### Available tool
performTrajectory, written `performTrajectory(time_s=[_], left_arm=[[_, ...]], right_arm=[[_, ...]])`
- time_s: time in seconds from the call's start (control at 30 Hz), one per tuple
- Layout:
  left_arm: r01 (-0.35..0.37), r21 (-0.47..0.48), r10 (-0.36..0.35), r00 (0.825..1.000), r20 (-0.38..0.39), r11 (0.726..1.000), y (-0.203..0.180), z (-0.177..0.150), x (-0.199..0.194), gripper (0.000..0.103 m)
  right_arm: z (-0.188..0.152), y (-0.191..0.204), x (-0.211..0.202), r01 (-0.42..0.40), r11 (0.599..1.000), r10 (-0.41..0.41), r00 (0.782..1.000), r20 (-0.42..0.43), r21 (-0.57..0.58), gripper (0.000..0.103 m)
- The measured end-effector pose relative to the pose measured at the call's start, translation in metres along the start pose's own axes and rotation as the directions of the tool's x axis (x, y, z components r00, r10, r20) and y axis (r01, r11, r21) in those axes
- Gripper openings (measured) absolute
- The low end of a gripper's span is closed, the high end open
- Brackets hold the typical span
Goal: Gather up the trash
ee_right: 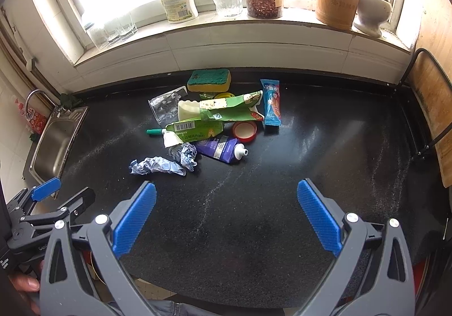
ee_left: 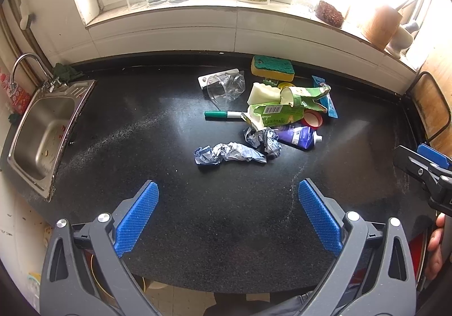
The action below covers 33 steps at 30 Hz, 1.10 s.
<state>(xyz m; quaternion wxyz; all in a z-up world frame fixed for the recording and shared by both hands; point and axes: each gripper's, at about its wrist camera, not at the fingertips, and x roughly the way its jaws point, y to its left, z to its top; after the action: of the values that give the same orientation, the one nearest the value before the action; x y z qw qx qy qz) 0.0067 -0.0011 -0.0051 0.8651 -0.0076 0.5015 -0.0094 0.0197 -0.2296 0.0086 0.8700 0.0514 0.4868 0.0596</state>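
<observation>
Jaws of left gripper (ee_left: 228,217) and right gripper (ee_right: 226,215) spread wide, empty, above black counter (ee_right: 282,203), trash pile (ee_right: 214,124) at 12 o'clock, sink (ee_left: 42,132) at 9 o'clock.

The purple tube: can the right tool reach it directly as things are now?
Probably yes. The right tool is open and empty, the purple tube lies at the pile's near edge, and only bare countertop lies between them.

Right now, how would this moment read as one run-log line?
phase: approach | left gripper: open, empty | right gripper: open, empty | trash pile: untouched on black counter | nearest: crumpled paper
</observation>
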Motion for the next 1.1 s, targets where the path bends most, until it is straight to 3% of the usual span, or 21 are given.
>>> performTrajectory(time_s=[1.1], left_arm=[[0.018,0.002,-0.018,1.0,-0.014,1.0,0.005,0.005,0.0,0.097]], right_arm=[[-0.001,0.001,-0.001,-0.009,1.0,0.009,1.0,0.001,0.005,0.097]])
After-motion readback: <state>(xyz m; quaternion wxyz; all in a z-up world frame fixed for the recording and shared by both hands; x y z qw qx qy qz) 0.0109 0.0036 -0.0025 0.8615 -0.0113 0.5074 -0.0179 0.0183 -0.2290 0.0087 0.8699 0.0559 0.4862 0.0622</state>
